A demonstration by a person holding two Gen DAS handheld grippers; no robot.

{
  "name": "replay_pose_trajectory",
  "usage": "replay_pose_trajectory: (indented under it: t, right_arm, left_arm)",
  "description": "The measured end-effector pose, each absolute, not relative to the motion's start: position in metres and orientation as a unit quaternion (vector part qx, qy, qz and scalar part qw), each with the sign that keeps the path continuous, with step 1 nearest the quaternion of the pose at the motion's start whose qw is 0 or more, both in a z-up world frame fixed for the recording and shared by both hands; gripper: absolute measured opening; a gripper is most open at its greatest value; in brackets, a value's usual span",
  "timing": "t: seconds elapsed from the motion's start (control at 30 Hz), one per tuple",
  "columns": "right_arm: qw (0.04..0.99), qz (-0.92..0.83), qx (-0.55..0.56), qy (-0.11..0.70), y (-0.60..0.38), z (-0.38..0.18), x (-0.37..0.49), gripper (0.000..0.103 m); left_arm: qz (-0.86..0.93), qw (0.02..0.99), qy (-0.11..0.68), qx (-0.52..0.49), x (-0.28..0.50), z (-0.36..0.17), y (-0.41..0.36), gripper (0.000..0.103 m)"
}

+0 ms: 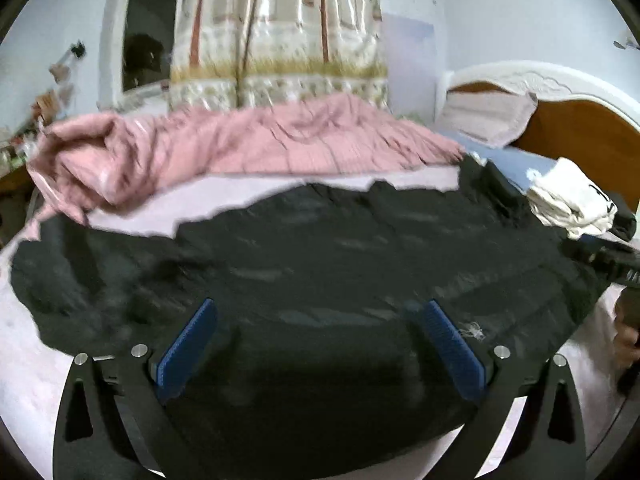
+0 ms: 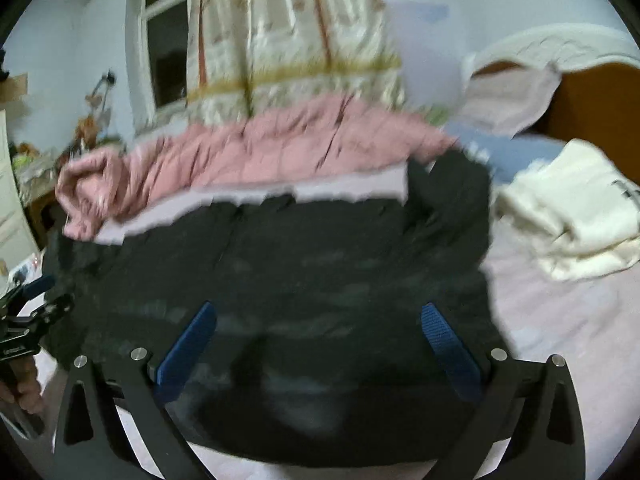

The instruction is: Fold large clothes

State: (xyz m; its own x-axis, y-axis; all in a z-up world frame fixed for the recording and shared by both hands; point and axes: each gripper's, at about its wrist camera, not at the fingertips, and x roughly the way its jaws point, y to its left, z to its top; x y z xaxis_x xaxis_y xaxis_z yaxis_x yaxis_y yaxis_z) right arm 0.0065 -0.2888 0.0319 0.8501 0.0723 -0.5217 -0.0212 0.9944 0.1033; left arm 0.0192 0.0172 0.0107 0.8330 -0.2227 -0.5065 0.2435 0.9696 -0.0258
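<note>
Pale pink bedsheet (image 1: 36,380) carries the dark jacket (image 1: 320,248), spread flat below both my tools. My left gripper (image 1: 320,352) and right gripper (image 2: 320,352) gape wide, holding nothing. Slippery fabric could bunch if I pinch one layer only, spoiling the fold.
</note>
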Motion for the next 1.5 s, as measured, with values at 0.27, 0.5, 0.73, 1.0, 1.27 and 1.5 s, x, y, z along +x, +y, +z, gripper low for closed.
replay_pose_trajectory:
  t: [0.27, 0.5, 0.73, 1.0, 1.27, 1.5]
  right_arm:
    - [0.921, 0.010, -0.007, 0.389, -0.271, -0.018, 0.036, 0.103]
    - [0.921, -0.004, -0.033, 0.389, -0.266, -0.025, 0.033, 0.103]
    - [0.921, -0.005, -0.034, 0.389, -0.266, -0.024, 0.034, 0.103]
    - [0.922, -0.004, -0.032, 0.385, -0.267, -0.024, 0.034, 0.103]
    - [0.937, -0.001, 0.016, 0.349, -0.284, -0.008, 0.027, 0.103]
    - [0.948, 0.010, 0.014, 0.317, -0.282, 0.001, 0.020, 0.103]
  left_arm:
    - [-0.109, 0.924, 0.363, 0.041, 0.048, -0.034, -0.008, 0.103]
    - [-0.094, 0.923, 0.368, 0.066, 0.049, -0.040, -0.016, 0.103]
    - [-0.094, 0.922, 0.368, 0.067, 0.049, -0.040, -0.016, 0.103]
    - [-0.117, 0.925, 0.359, 0.044, 0.047, -0.035, -0.010, 0.102]
    - [-0.071, 0.973, 0.221, -0.011, 0.017, 0.041, 0.080, 0.097]
    - [0.088, 0.955, 0.250, -0.134, 0.052, 0.038, 0.248, 0.096]
